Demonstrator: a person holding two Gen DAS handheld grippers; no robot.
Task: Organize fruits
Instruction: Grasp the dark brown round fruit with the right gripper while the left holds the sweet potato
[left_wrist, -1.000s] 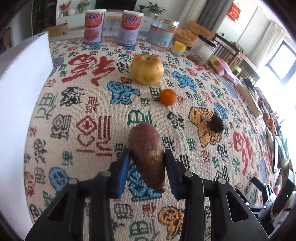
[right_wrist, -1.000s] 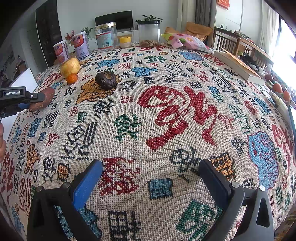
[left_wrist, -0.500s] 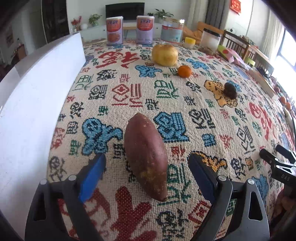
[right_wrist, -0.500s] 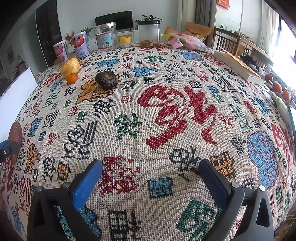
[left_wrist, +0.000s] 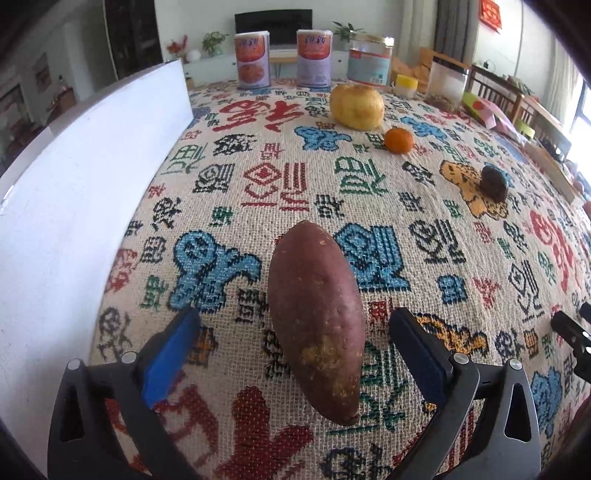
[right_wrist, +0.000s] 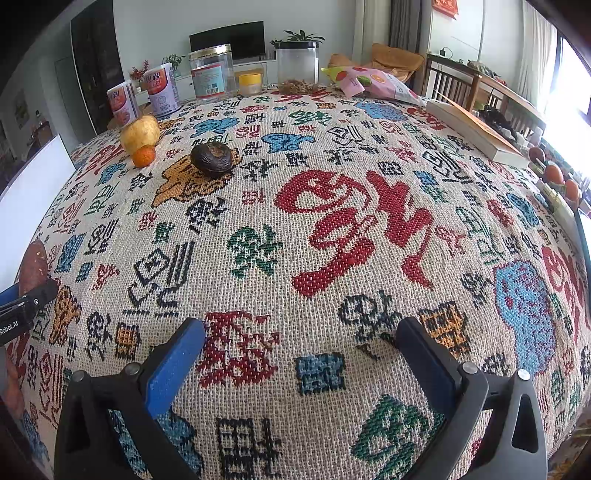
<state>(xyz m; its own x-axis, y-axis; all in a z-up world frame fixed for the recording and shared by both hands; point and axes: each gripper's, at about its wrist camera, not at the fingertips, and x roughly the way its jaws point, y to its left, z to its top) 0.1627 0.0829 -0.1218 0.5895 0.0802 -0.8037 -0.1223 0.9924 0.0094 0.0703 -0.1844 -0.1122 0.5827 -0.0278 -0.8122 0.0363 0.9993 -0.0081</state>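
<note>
A reddish-brown sweet potato (left_wrist: 317, 325) lies on the patterned tablecloth (left_wrist: 280, 177), lengthwise between the fingers of my left gripper (left_wrist: 291, 325). Its jaws are opening and the blue pads stand clear of the potato on both sides. Farther back lie a yellow apple (left_wrist: 356, 107), a small orange (left_wrist: 398, 140) and a dark wrinkled fruit (left_wrist: 494, 183). My right gripper (right_wrist: 299, 332) hovers open over bare cloth with nothing between its fingers. In the right wrist view the sweet potato (right_wrist: 35, 262) shows at the far left edge, with the dark fruit (right_wrist: 212, 158) ahead.
A white board (left_wrist: 74, 184) lies along the table's left side. Two printed cans (left_wrist: 253, 61), a clear jar (left_wrist: 370, 62), a small yellow-lidded pot (left_wrist: 405, 85) and a plastic canister (right_wrist: 297, 61) line the far edge. A snack bag (right_wrist: 373, 83) and a book (right_wrist: 476, 133) lie at the right.
The left gripper carried the sweet potato toward the near left, set it on the cloth and spread its jaws off it. The right gripper has not moved.
</note>
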